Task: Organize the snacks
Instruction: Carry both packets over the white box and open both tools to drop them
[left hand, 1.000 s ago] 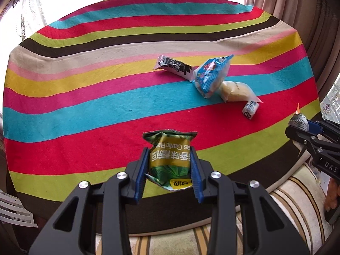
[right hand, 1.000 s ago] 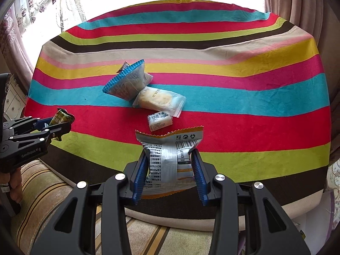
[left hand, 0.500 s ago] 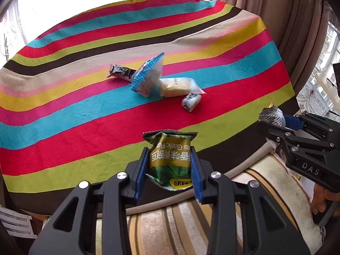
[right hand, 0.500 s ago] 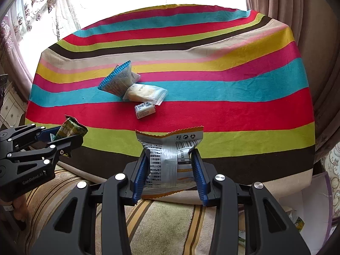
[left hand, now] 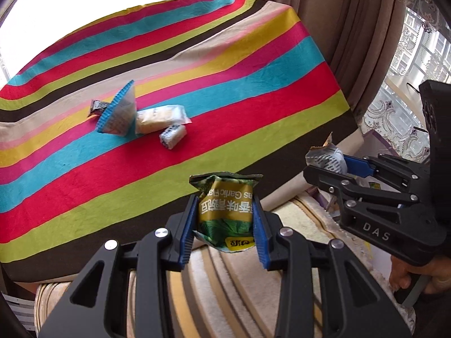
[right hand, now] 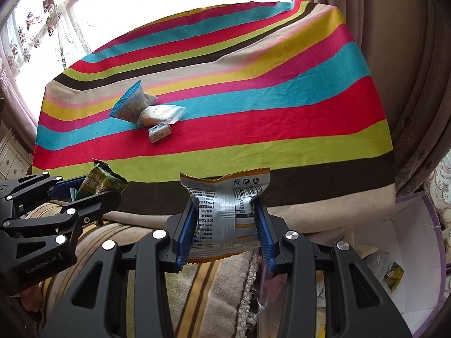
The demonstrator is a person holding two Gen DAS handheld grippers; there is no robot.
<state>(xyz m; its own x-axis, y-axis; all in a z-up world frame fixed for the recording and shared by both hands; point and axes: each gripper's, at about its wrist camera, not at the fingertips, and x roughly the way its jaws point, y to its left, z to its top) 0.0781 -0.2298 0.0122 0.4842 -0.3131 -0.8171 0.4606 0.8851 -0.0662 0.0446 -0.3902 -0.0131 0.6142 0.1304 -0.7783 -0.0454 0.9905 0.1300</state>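
Silver foil packet is sitting clamped upright in the right gripper, nearest the white box at lower right of the frame. The left gripper is pinching the green packet, farther left.

My left gripper has its jaws closed on a green snack packet, held above the striped rug. On the striped table four small snacks lie together, among them a blue-edged pouch. At my right, the right gripper holds a silver packet.
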